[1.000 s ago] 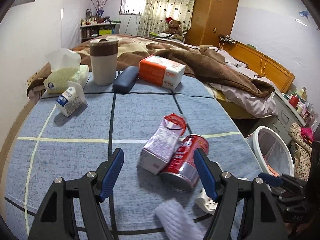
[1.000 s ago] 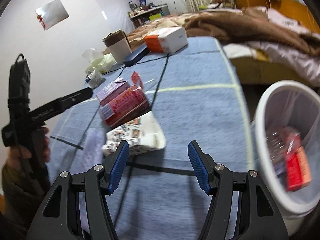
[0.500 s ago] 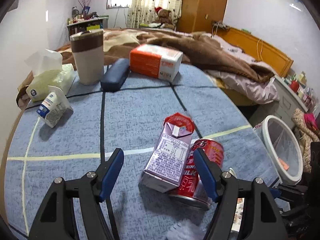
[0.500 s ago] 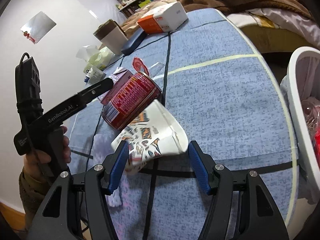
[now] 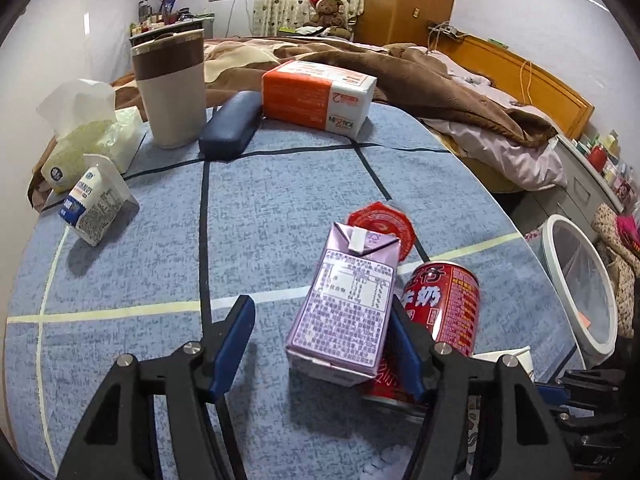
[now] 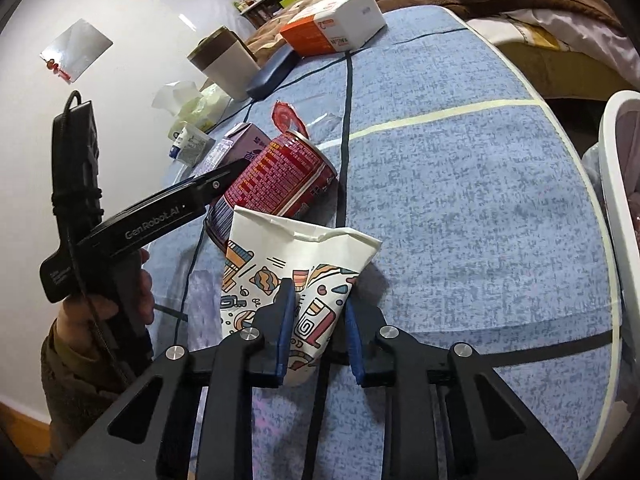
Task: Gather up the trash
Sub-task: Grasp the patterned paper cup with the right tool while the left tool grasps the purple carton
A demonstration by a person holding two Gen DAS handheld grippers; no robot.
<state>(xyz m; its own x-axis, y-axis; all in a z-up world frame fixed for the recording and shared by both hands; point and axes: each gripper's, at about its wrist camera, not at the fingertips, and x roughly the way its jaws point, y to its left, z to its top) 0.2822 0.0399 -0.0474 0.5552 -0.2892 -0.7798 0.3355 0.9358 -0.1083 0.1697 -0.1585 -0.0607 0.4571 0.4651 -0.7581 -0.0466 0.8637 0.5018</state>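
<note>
Blue checked cloth covers the table (image 6: 480,208), biggest thing going, with the white trash bin (image 6: 616,200) sitting just off its right edge. Next down in size is the crushed paper cup (image 6: 296,272), lying on the cloth with the right gripper (image 6: 318,340) clenched on its lower half, so that one looks grabbed. Touching it is the red can (image 6: 276,184) on its side, and against that the purple carton (image 5: 348,312). The left gripper (image 5: 320,344) is spread wide around the carton, right finger wedged between carton and can, nothing squeezed yet. Best bet imo: lift the cup straight up before swinging to the bin so it doesn't drag the can, and centre the left jaws on the carton's flat sides before closing.
</note>
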